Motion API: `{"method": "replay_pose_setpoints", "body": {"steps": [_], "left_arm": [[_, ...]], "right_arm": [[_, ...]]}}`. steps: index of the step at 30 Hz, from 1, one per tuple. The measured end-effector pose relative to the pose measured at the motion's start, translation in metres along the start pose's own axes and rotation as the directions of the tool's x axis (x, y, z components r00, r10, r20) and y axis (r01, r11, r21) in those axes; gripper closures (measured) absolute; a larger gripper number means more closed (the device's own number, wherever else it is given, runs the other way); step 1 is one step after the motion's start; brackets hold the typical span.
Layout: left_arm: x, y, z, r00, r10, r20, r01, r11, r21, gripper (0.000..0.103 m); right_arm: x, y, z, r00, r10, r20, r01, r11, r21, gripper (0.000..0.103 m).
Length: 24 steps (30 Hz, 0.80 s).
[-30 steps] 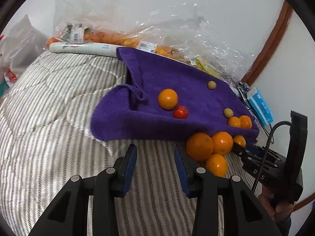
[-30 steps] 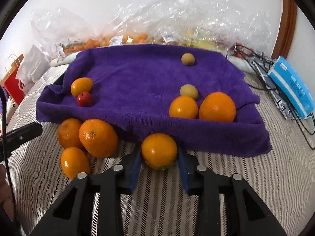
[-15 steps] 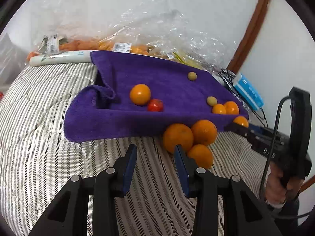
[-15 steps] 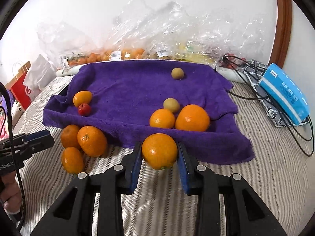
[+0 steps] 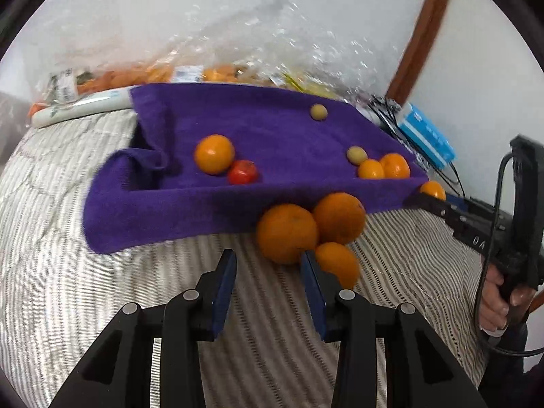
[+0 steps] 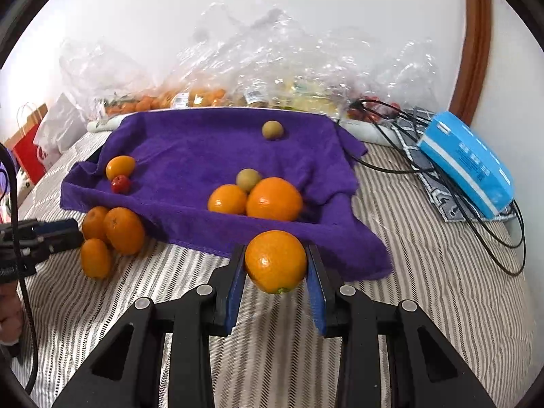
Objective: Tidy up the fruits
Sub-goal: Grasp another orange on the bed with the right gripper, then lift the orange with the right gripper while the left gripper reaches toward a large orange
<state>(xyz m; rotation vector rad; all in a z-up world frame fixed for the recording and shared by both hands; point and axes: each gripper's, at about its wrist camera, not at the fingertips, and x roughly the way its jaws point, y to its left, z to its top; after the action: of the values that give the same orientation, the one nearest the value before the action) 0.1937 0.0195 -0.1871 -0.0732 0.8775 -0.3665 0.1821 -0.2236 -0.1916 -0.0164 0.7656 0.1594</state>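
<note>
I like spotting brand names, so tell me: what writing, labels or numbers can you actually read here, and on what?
"DA": white letters on the black body of the right gripper, seen from the left wrist.
Blue box: rows of print, too small to read.
Stickers on the clear plastic bags: blurred, unreadable.
Red paper bag: a white mark, not legible.

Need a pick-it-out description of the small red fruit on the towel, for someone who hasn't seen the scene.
Find the purple towel spread on the striped bedcover. Near the towel's left edge in the right wrist view, a small orange lies alone; the red fruit touches its near side. It is the only red piece on the towel, and smaller than the oranges.
</note>
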Motion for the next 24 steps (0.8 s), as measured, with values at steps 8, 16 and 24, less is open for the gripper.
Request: {"method": "replay_pose_setpoints", "body": {"steps": [8,16,24], "left_arm": [[0.013,-0.020,0.005,0.998,0.062,-0.019,-0.062,0.998,0.020,0.064],[0.015,-0.017,0.009,0.998,0.058,-0.013,-0.058,0.998,-0.021,0.063],[0.017,-0.016,0.010,0.998,0.057,-0.005,-0.057,0.997,-0.044,0.064]], "right_arm": [[-0.003,0.009,-0.006,0.999,0.032,-0.012,-0.032,0.999,-0.021,0.069],[0.004,0.036,-0.015,0.998,0.042,-0.049,-0.048,0.991,-0.128,0.069],[0.007,0.045,-0.016,0.992,0.094,-0.080,-0.105,0.983,-0.151,0.069]]}}
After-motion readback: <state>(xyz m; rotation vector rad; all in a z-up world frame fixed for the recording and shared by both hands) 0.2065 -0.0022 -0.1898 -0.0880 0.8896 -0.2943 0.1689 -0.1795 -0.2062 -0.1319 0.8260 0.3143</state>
